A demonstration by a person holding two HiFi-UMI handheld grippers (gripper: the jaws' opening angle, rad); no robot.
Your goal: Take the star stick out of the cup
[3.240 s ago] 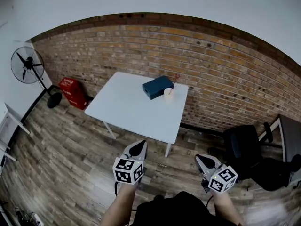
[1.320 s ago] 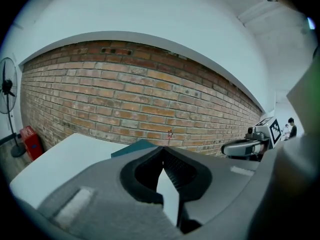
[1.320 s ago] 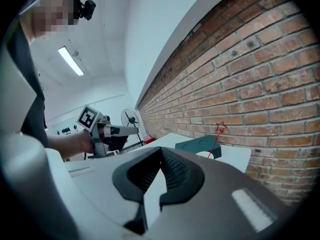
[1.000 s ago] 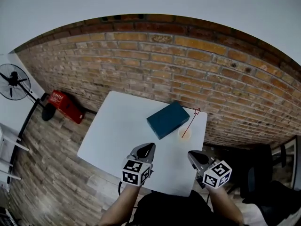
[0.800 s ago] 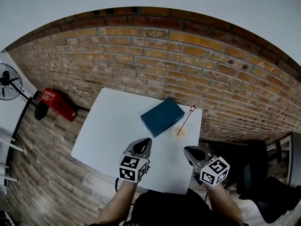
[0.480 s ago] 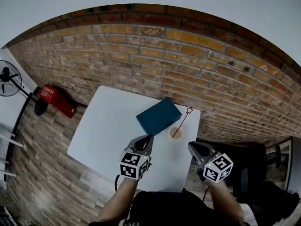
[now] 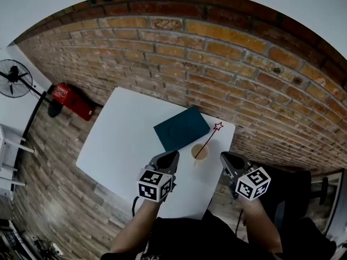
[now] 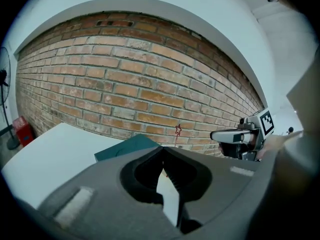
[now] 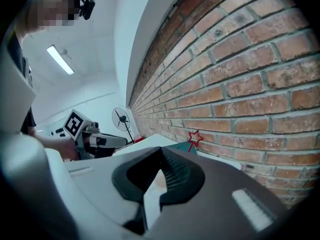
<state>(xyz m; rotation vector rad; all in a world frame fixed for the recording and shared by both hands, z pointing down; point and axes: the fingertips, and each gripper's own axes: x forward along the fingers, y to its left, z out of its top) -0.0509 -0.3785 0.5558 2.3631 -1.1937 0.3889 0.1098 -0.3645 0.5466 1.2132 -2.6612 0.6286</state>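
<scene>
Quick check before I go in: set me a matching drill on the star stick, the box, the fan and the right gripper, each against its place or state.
1. star stick
2. box
3. fan
4. right gripper

A. lying flat on the table
B. jaws together, nothing between them
C. standing on the floor
D. leaning in the cup

Pairs: 1-D, 2-A, 3-C, 4-B
</scene>
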